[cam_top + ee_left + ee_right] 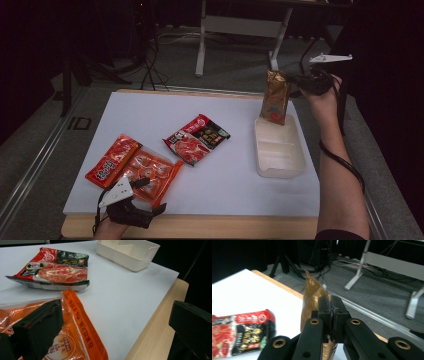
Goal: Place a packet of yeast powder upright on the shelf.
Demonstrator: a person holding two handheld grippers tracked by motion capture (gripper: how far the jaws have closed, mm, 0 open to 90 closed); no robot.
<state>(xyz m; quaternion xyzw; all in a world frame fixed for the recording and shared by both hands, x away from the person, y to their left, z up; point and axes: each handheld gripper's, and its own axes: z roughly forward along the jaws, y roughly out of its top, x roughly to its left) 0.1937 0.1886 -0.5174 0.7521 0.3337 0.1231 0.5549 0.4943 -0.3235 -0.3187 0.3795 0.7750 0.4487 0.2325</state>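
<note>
My right gripper (296, 80) is shut on the top edge of a golden-brown packet (275, 97), which hangs upright over the far end of a white tray (280, 172). In the right gripper view the jaws (332, 305) pinch the brown packet (310, 293). My left gripper (151, 196) rests open at the near left edge. One jaw lies over an orange packet (80, 322) and the other hangs past the table edge. The orange packet (152, 170) lies flat beside a red packet (112, 160). A red-and-black packet (196, 138) lies mid-table.
A white board (235, 185) covers a wooden table (225, 227). The white tray (130, 263) has dividers inside. The red-and-black packet (55, 268) lies beyond the orange one. White desk legs (201, 45) and cables stand on the floor behind the table.
</note>
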